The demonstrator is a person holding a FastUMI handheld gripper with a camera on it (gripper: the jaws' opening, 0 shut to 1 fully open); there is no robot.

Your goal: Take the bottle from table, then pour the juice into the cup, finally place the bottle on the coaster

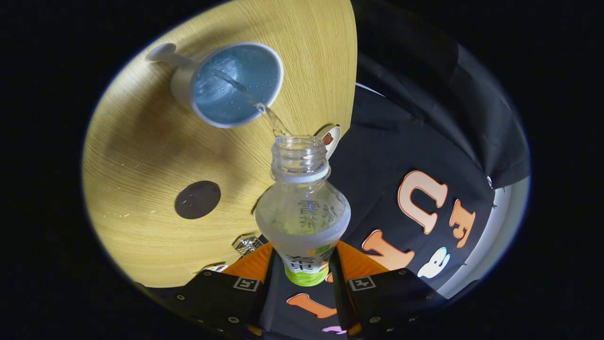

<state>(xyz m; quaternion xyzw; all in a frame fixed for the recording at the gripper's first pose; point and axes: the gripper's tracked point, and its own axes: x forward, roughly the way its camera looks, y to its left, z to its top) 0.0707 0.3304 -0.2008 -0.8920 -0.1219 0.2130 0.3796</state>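
My gripper (303,269) is shut on the lower body of a clear plastic bottle (302,212) with a white-and-green label, cap off. The bottle is tilted forward over the wooden table (141,156). A thin stream of clear liquid (271,118) runs from its open mouth into a white cup (236,85) with a blue inside and a handle, which stands beyond the fingers. Liquid is pooled in the cup. A dark round coaster (197,199) lies on the table, to the left of the bottle and nearer than the cup.
A small white object with a brown mark (330,138) lies near the table's edge just behind the bottle's neck. A small shiny object (247,244) sits on the table by the left finger. The table's edge runs right of the bottle, with the booth's black cloth beyond.
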